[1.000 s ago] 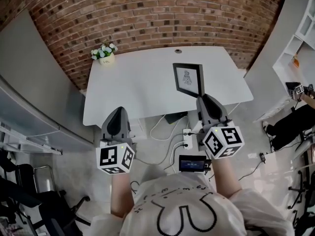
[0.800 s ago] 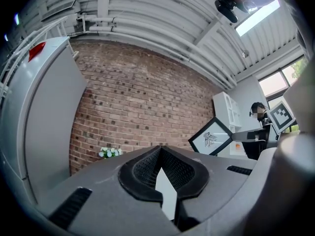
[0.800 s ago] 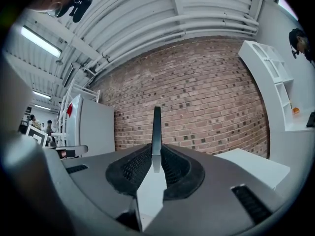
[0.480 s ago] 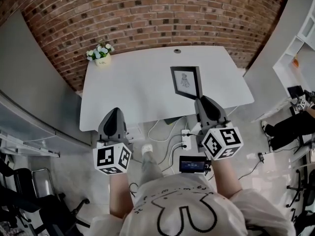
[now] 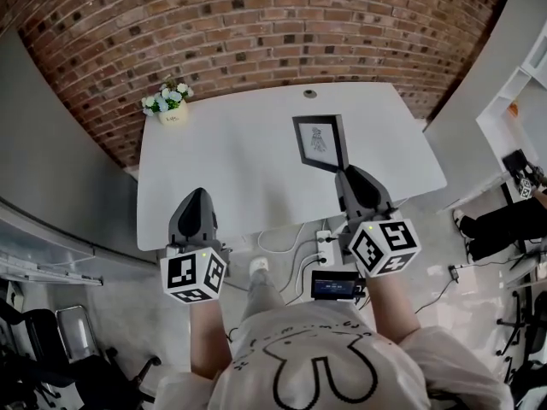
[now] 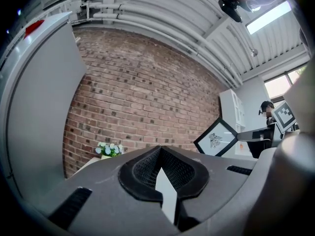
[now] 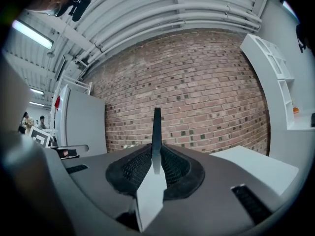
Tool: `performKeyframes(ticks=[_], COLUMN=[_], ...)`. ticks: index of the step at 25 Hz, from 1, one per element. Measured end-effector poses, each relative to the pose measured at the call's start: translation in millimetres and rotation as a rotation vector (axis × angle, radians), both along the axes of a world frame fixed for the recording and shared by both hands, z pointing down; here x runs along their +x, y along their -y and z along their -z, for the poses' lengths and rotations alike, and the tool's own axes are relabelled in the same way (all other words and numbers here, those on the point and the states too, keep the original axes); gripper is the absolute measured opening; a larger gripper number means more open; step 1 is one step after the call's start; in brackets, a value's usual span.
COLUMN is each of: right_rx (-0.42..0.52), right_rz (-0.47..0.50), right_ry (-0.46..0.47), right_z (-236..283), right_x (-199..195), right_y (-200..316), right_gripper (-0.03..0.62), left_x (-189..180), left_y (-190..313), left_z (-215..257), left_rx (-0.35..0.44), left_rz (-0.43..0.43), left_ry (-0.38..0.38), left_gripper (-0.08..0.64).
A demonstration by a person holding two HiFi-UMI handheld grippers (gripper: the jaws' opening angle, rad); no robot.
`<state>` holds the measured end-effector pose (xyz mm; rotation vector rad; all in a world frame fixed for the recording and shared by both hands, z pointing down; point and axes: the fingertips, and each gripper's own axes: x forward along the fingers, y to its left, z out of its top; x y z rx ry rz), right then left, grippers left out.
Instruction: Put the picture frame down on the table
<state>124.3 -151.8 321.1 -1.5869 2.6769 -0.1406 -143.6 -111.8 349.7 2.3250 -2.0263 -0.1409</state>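
Head view: the white tabletop point(image 5: 231, 169) stands against a brick wall point(image 5: 256, 24), and the person stands at its front edge with a gripper in each hand. The right gripper point(image 5: 349, 174) reaches over the front right part of the tabletop and is clenched on the picture frame point(image 5: 320, 142), gripping it at the frame's near right corner. The frame is black-edged with a small drawing on white, and it appears over the right half of the tabletop, short of the back edge. Whether its lower edge touches the tabletop cannot be told from this view. Right gripper view: the jaws of the right gripper point(image 7: 156, 154) are closed on a thin dark strip, the picture frame point(image 7: 156, 132) seen edge-on, standing upright between them. Left gripper view: the jaws of the left gripper point(image 6: 160, 156) are together with nothing held between them; the picture frame point(image 6: 215, 137) shows beyond, turned on a corner so that it reads as a diamond. In the head view the left gripper point(image 5: 197, 196) sits over the front left edge of the tabletop, well apart from the frame. A pot of white flowers point(image 5: 168, 102) stands at the back left corner of the tabletop, visible also from the left gripper point(image 6: 109, 150). A round cable opening point(image 5: 308, 93) lies at the middle of the tabletop's back edge. A power strip point(image 5: 325, 239) with cables lies on the floor below the tabletop's front edge.
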Motion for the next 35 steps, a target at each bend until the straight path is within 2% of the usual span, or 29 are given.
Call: performKeyframes(ticks=[8, 13, 25, 35], right_rx=[-0.020, -0.038, -0.149, -0.255], right_rz=[-0.029, -0.064, -0.119, -0.112], right_ry=[-0.005, 0.001, 0.003, -0.008], right_z=[-2.6, -9.2, -41.4, -80.1], right_x=[-25.1, -39.0, -82.5, -109.6], right_y=[58.5, 91.0, 168.3, 205.0], right_gripper=[0.061, 0.061, 0.061, 0.061], left_x=[-40.7, -58.0, -98.5, -115.6], left_y=[64.9, 104.5, 195.2, 234.8], left_z=[-6.6, -12.6, -39.3, -74.0], left_rx=[-0.018, -0.027, -0.097, -0.177], left_rz=[0.011, -0.018, -0.075, -0.090], left_ry=[-0.031, -0.030, -0.060, -0.074], left_gripper=[0.012, 0.012, 0.012, 0.012])
